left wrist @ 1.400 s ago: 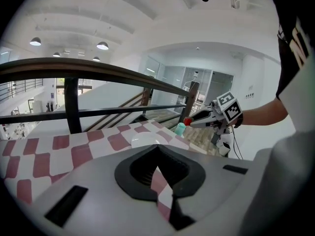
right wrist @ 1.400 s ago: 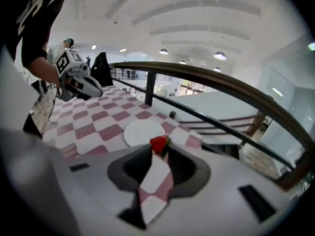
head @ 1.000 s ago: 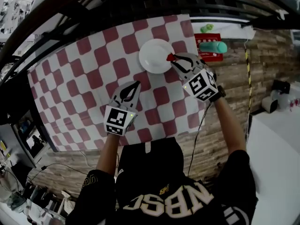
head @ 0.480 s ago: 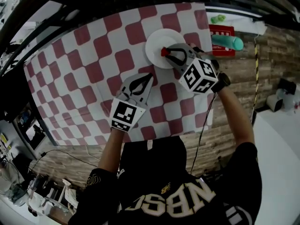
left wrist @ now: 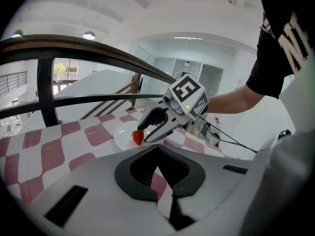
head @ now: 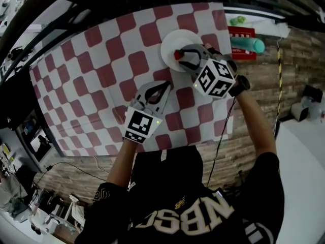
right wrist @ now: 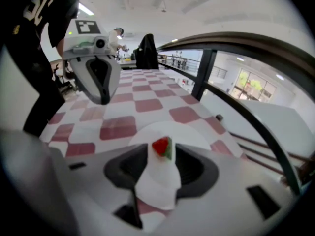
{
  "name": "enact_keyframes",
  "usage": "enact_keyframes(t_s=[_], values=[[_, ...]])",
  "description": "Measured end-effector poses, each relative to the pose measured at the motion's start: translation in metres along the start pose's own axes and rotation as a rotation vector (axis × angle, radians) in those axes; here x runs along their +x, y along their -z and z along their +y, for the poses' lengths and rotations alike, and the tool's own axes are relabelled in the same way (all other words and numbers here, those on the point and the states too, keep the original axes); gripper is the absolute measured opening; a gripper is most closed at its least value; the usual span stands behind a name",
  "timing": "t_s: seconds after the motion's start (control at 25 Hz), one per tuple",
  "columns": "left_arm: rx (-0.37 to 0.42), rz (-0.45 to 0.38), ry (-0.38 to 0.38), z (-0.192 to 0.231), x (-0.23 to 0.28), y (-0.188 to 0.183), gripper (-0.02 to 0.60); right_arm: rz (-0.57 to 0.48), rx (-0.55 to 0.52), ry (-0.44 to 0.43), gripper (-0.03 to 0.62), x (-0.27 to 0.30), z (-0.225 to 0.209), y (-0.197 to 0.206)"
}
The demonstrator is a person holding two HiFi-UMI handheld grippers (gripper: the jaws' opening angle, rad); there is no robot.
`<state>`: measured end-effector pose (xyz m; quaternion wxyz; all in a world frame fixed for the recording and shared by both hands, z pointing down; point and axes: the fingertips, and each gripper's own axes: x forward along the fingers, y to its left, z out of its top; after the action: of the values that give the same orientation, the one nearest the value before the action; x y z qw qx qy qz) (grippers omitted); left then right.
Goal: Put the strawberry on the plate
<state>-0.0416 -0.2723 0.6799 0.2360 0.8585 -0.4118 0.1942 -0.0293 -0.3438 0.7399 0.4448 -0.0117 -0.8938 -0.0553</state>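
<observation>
The red strawberry (head: 177, 54) is over the white plate (head: 179, 38) on the checkered cloth (head: 91, 70). My right gripper (head: 180, 58) reaches onto the plate and its jaws are opening, standing either side of the strawberry (right wrist: 162, 147) with plate (right wrist: 189, 132) showing in the gap. From the left gripper view the strawberry (left wrist: 138, 137) stands at the right gripper (left wrist: 143, 134) tips on the plate (left wrist: 122, 132). My left gripper (head: 165, 84) hovers over the cloth nearer me, shut with nothing in it.
A teal cylinder (head: 249, 46) lies on a red sheet (head: 239, 36) to the right of the plate, with small green pieces (head: 235, 20) behind it. A black railing (head: 127, 4) runs along the table's far side. The cloth's right edge (head: 229, 111) meets bare wood.
My right gripper carried the strawberry from the plate's right rim to over the plate, and its jaws now stand wider. The left gripper has hardly moved.
</observation>
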Motion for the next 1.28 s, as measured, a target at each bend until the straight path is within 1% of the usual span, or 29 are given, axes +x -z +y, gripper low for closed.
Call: enact_keyframes(t_s=[0.08,0.16,0.32,0.44,0.64,0.76,0.84,1.0,1.12,1.28], values=[[0.007,-0.004,0.004,-0.003,-0.003,-0.002,0.013,0.013,-0.003,0.023,0.176,-0.005,-0.003,0.001],[0.013,-0.009,0.007,-0.006,-0.006,-0.005,0.014,0.011,0.008,0.058,0.179,-0.014,-0.008,-0.002],[0.028,-0.039,0.010,-0.013,-0.016,-0.017,0.012,-0.025,0.074,0.150,0.179,-0.042,-0.021,-0.012],[0.036,-0.074,0.001,-0.016,-0.025,-0.031,0.014,-0.090,0.170,0.225,0.179,-0.070,-0.032,-0.026],[0.028,-0.137,-0.034,-0.016,-0.051,-0.059,0.013,-0.240,0.362,0.342,0.173,-0.125,-0.034,-0.053],[0.026,-0.187,-0.053,-0.018,-0.069,-0.082,0.012,-0.339,0.461,0.431,0.133,-0.163,-0.030,-0.066],[0.024,-0.223,-0.060,-0.021,-0.081,-0.097,0.014,-0.387,0.504,0.490,0.098,-0.188,-0.024,-0.076],[0.029,-0.306,-0.057,-0.028,-0.097,-0.131,0.013,-0.469,0.521,0.614,0.072,-0.237,-0.018,-0.102],[0.036,-0.359,-0.059,-0.038,-0.115,-0.151,0.012,-0.505,0.539,0.704,0.058,-0.266,-0.005,-0.118],[0.031,-0.451,-0.083,-0.049,-0.143,-0.175,0.013,-0.545,0.597,0.807,0.044,-0.292,0.018,-0.134]])
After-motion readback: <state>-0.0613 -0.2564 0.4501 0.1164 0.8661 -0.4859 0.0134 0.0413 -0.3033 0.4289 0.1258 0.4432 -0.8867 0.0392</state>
